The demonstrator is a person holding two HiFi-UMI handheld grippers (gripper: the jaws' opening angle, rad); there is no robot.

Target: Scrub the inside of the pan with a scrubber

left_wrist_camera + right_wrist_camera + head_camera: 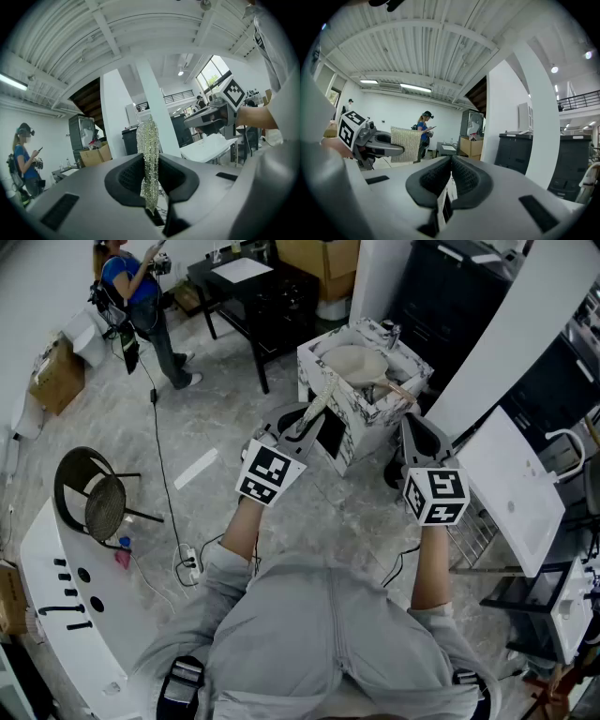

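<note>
A pan (354, 363) sits in the marbled sink box (373, 427) on the floor (234, 418).

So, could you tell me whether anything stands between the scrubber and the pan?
Nothing visible does: the scrubber, clamped in the left tool, is right by the open pan in the marbled basin.

— Where does the person have room to reach?
— Over the marbled box (361, 432), which is open on top. The pan (354, 364) fills much of it (its handle (401, 390) juts out on the right gripper's (412, 427) side).
— And sideways?
— Bare floor (225, 418) lies left of the left gripper (307, 423). On the right, a white panel (516, 479) and a wire rack (473, 531) crowd close, with a pillar (506, 343) beyond.
</note>
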